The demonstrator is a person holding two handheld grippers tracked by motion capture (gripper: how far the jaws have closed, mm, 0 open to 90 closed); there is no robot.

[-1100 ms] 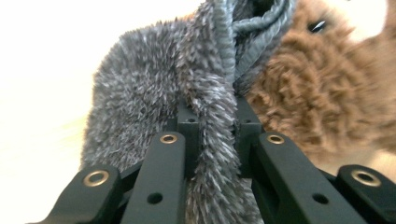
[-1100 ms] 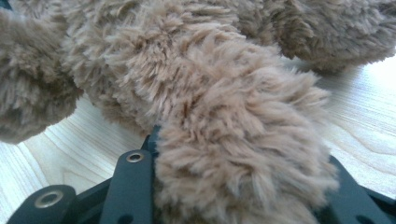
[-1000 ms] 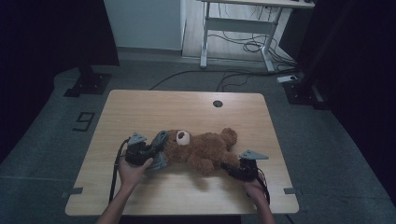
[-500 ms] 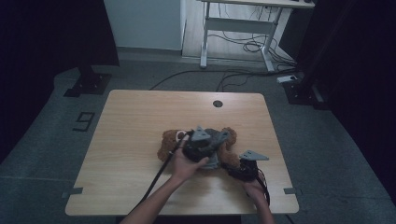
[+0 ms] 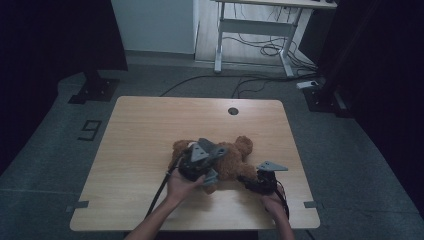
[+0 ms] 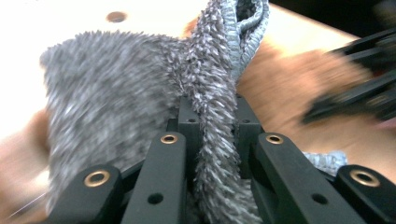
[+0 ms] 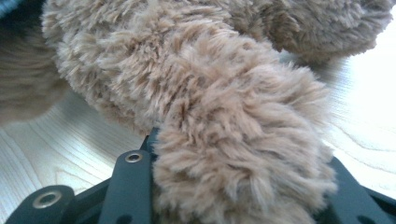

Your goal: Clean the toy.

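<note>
Left tool (image 6: 212, 140): I have it clamped tight on a fold of shaggy grey cloth (image 6: 126, 88); the fabric runs up from between its jaws and fans out ahead and to its left.

Right tool (image 7: 233, 196): closed round a limb of the teddy bear (image 7: 224, 107), the brown plush bulging out over both jaws; it pins that end against the table (image 7: 56, 140).

Just changed: a second ago my left tool sat at the bear's head end, near the left of the table. Now it is over the middle of the bear (image 5: 235, 155), and the cloth has come across with it. My right tool (image 5: 257, 184) has kept its place and its hold.

Meaning for the work: I judge I am drawing the grey cloth over the bear while the right tool anchors it. The cover is only partway across; the brown body beyond the left tool (image 5: 200, 165) is bare.

Where the bear is: lying on the table (image 5: 150, 130), under and just beyond my left tool, one limb reaching back into my right.

Writing: a "9" mark (image 5: 90, 130) on the floor left of the table; no brand or label that I can read on bear, cloth or tools.
</note>
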